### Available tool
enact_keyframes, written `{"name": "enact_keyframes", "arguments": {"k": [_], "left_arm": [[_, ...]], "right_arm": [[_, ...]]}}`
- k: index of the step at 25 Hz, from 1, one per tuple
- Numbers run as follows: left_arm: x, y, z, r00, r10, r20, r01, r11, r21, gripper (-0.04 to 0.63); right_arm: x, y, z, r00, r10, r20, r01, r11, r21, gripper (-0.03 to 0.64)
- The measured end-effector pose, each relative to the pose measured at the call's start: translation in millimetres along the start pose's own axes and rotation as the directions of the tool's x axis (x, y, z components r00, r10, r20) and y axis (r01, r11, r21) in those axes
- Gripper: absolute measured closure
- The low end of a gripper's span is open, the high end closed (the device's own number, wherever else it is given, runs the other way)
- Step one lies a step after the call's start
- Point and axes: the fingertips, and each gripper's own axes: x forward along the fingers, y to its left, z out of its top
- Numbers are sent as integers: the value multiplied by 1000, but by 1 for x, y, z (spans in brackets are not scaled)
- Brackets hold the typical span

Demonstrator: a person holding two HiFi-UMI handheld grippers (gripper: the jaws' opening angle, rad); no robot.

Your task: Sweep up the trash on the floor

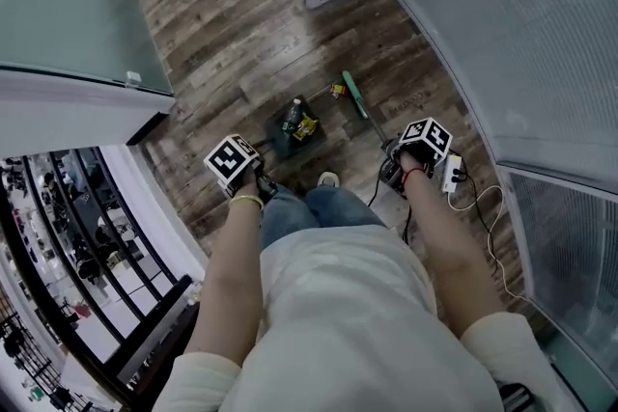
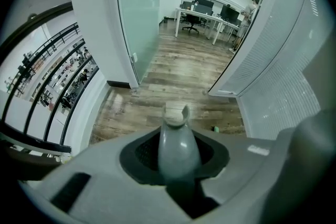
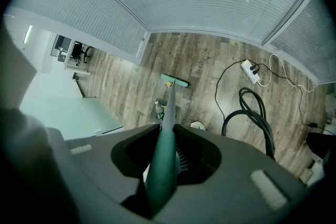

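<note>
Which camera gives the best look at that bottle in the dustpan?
The head view: the bottle lies unobstructed in the dustpan. The right gripper view shows it small beside the broom handle; the left gripper view misses it.

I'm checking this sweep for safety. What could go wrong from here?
The dark dustpan already carries a plastic bottle and wrappers; tilting its grey handle in the left gripper could spill them.
The green broom in the right gripper works near looped black cables; a wide stroke might snag them.

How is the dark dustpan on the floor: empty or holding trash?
Holding trash: a dark plastic bottle and a yellow wrapper lie inside the dark dustpan.
</note>
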Motion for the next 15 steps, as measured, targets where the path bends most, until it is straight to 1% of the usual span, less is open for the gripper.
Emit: {"name": "enact_keyframes", "arguments": {"k": [4, 11, 15], "left_arm": [[7, -15, 3, 1000, -3, -9, 3, 1000, 9, 508], [15, -30, 12, 1000, 11, -11, -11, 1000, 16, 506], [17, -35, 16, 1000, 18, -15, -18, 1000, 14, 505]], "right_arm": [[10, 5, 13, 999, -35, 6, 35, 999, -32, 520], [27, 12, 21, 998, -59, 18, 60, 998, -30, 520], [35, 18, 20, 997, -75, 17, 76, 993, -86, 520]]}}
